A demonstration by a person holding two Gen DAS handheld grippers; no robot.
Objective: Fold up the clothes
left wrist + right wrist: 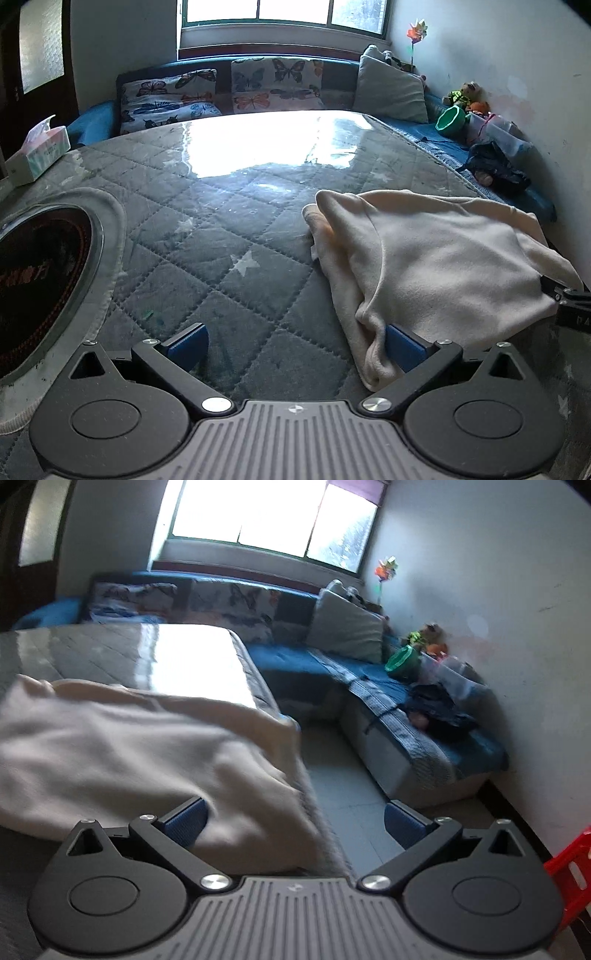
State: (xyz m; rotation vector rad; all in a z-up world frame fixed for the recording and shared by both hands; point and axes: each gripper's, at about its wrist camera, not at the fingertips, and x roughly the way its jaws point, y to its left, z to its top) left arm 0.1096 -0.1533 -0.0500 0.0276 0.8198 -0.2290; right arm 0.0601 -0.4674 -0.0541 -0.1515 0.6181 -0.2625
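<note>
A cream garment (436,266) lies partly folded on the quilted grey table cover (229,236), at the right half. My left gripper (295,347) is open, low over the table; its right fingertip (402,347) touches the garment's near left edge. My right gripper (295,823) is open at the table's right edge, with the garment (129,749) between and to the left of its fingers. The right gripper's black body also shows in the left wrist view (569,299), at the garment's right corner.
An induction cooker (40,273) sits on the table at left, a tissue box (37,151) behind it. A blue sofa (369,686) with pillows, toys and a green bowl (450,122) runs along the back and right wall. A red crate (569,864) stands on the floor.
</note>
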